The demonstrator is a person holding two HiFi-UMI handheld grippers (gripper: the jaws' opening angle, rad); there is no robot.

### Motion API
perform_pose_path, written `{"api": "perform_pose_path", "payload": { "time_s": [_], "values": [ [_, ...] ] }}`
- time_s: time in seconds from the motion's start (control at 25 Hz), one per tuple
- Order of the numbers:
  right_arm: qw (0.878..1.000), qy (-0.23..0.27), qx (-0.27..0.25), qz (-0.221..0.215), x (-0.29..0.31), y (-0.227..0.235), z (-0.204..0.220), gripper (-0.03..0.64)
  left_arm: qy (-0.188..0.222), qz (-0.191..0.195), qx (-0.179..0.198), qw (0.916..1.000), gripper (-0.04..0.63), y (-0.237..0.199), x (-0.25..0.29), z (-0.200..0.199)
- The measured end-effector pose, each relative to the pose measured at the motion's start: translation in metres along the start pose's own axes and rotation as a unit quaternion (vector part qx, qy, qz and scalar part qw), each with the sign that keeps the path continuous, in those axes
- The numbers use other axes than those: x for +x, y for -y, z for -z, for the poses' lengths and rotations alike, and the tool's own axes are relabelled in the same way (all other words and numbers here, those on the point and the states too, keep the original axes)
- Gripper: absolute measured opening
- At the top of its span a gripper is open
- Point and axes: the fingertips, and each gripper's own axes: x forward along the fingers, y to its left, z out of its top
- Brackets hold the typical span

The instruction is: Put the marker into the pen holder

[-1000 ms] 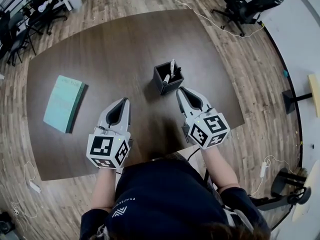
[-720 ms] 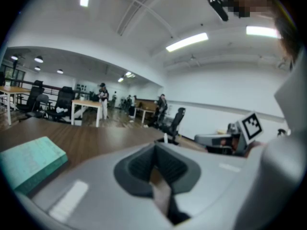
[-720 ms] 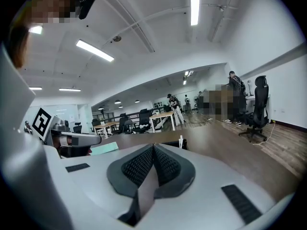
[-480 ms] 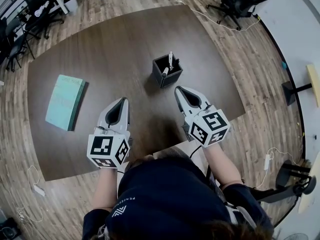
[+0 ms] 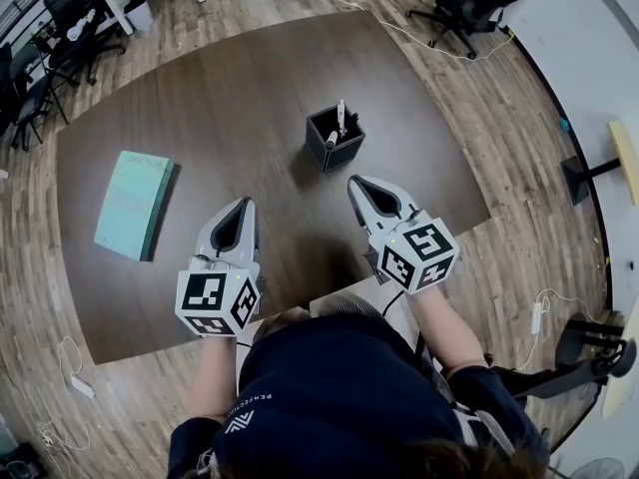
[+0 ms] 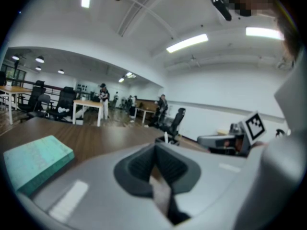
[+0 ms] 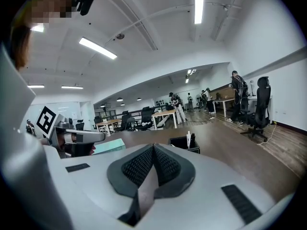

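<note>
Shut right claw [image 5: 356, 182] completely since a second ago, with nothing between the pads, and drew it slightly back from the pen holder [image 5: 334, 140]. Holding both forearms forward from the body over the near edge of the dark wooden surface [image 5: 200, 108], level and roughly parallel, marker cubes nearest the chest. Keeping left claw [image 5: 249, 201] closed too, tips together, gripping nothing, aimed across bare wood. Pointing right claw toward the holder, near but apart from it, with no obstacle between. Lying flat well to the left on the surface: teal notebook [image 5: 133, 205]. Standing upright near the middle: square black pen holder. Already resting inside it, top poking above the rim: white marker [image 5: 340, 118], beside a darker pen [image 7: 193, 140]. Beyond the surface, office chairs [image 5: 469, 8] on the wood floor [image 5: 519, 148].
</note>
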Motion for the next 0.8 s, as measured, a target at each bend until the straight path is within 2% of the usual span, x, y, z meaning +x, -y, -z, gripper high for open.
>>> {"api": "perform_pose_path", "payload": {
  "time_s": [0.4, 0.8],
  "values": [
    [1.0, 0.0, 0.0, -0.004, 0.0, -0.006, -0.002, 0.003, 0.0, 0.007, 0.001, 1.0, 0.007, 0.0, 0.002, -0.001],
    [1.0, -0.006, -0.008, -0.013, 0.005, -0.011, -0.002, 0.003, 0.002, -0.002, -0.006, 1.0, 0.008, -0.007, 0.0, 0.001]
  ]
}}
